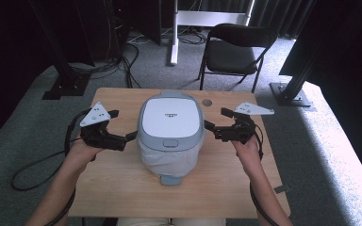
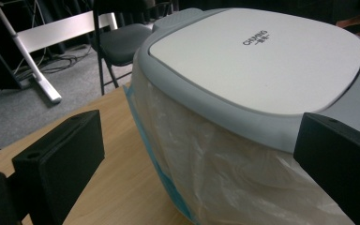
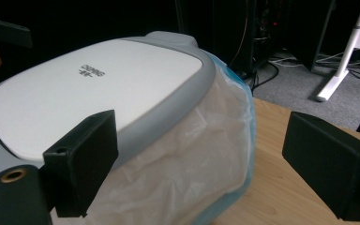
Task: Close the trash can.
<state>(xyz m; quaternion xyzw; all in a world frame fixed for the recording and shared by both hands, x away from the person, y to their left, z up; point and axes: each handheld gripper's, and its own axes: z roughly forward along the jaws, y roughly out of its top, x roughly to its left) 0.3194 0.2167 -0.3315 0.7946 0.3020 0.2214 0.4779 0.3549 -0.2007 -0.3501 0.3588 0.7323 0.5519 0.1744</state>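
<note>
A grey-and-white bin (image 1: 170,134) with a closed white lid (image 1: 170,117) stands in the middle of the wooden table (image 1: 122,188), a thin plastic bag (image 1: 166,160) tucked over its rim and hanging down its sides. A grey pedal (image 1: 171,179) sticks out at its foot, toward the person.

The left gripper (image 1: 125,129) sits just beside the bin's left flank, jaws spread wide. In the left gripper view one jaw overlaps the grey rim (image 2: 225,110) and the other hangs over bare table — whether either touches the bin I cannot tell.

The right gripper (image 1: 216,121) mirrors it at the bin's right flank, jaws likewise wide apart and holding nothing. In the right gripper view one jaw lies against the rim (image 3: 178,105) and the other stands clear over the wood.

A black chair (image 1: 233,52) stands on the carpet beyond the table.
</note>
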